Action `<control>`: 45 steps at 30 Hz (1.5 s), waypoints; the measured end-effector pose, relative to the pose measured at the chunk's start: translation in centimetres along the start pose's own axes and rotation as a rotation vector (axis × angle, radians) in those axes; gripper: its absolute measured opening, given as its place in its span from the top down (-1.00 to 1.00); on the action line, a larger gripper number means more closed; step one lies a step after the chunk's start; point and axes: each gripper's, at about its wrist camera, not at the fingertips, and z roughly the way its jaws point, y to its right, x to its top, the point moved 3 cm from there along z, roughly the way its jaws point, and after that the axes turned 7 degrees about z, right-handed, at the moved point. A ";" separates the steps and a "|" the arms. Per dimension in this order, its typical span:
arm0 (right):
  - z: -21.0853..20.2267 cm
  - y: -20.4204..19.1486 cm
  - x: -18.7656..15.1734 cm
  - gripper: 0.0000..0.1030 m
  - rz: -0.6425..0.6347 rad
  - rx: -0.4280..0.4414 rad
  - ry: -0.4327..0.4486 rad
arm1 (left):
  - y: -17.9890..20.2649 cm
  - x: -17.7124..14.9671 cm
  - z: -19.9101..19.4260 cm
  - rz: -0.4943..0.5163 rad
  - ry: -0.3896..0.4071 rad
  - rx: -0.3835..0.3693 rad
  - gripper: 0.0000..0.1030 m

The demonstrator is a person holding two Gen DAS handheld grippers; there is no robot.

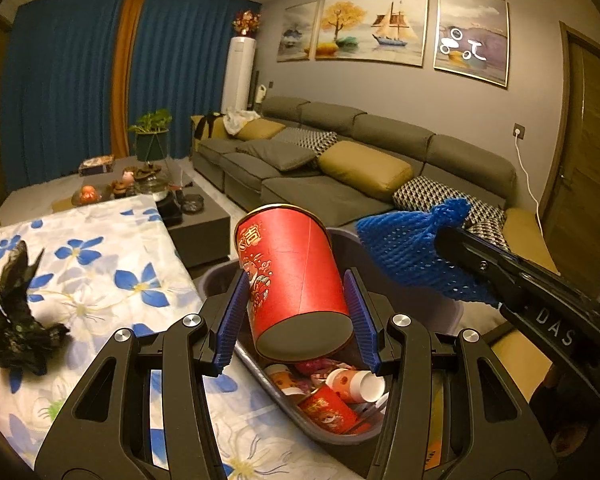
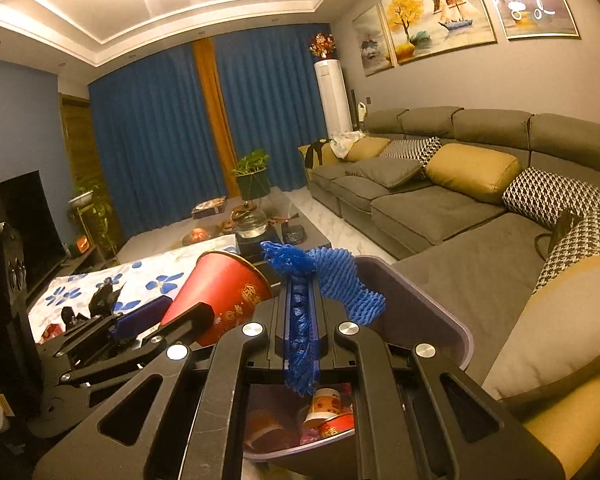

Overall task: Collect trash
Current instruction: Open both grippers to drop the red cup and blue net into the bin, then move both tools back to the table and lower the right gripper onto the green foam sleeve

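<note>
Sofa (image 1: 340, 168): is being seen behind everything, grey, with yellow and patterned cushions lying on it.
Desk (image 1: 100, 264): is being covered by a white cloth with blue flowers; a crumpled black bag (image 1: 16, 320) is lying on it at the left.
Trash bin (image 1: 332, 428): is being kept just beside the desk edge, below both tools; red paper cups and wrappers are lying inside it.
Left hand-held gripper (image 1: 298, 312): is being held about half open, with its blue pads pressed on both sides of a red paper cup (image 1: 292, 280); the cup is being gripped tilted, base toward the camera, rim pointing away, above the bin.
Right hand-held gripper (image 2: 300, 320): is being kept fully closed on a blue foam net (image 2: 332, 280); the net is being pinched between the pads, with its loose end spreading out beyond the tips, above the bin.
Blue foam net, left view (image 1: 412, 256): is being held just to the right of the red cup, not touching it.
</note>
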 end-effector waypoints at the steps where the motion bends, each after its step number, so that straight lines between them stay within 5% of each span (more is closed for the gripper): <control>1: 0.2 0.1 0.0 0.83 0.005 -0.001 -0.005 | 0.0 -0.1 0.3 0.000 -0.002 -0.003 0.06; 5: 0.7 0.8 0.5 0.80 0.017 0.001 -0.006 | 0.5 0.0 0.9 0.009 -0.010 -0.006 0.08; 7: 0.8 1.1 0.7 0.55 0.024 -0.001 -0.003 | 0.4 -0.1 1.3 0.005 -0.016 -0.008 0.09; 12: 0.1 1.8 1.0 0.44 0.060 -0.014 0.024 | 0.4 -0.3 2.2 -0.005 -0.039 -0.025 0.08; 15: -0.7 2.1 0.9 0.08 0.073 -0.031 0.051 | 0.4 -0.6 2.7 -0.004 -0.054 -0.029 0.08; 17: -1.1 2.2 0.9 0.07 0.072 -0.038 0.058 | 0.6 -0.8 2.9 0.006 -0.065 -0.048 0.06; 20: -1.9 2.1 0.8 -0.05 0.068 -0.047 0.071 | 0.3 -1.2 2.9 0.006 -0.078 -0.023 -0.23; 27: -3.8 0.9 -0.2 -0.42 0.036 -0.074 0.095 | -2.7 -2.0 -0.4 -0.063 -0.061 0.114 -0.71; 45: -2.9 -10.8 -7.2 -0.52 -0.113 0.064 -0.053 | -15.6 -9.0 -16.9 -0.215 -0.035 0.573 -0.75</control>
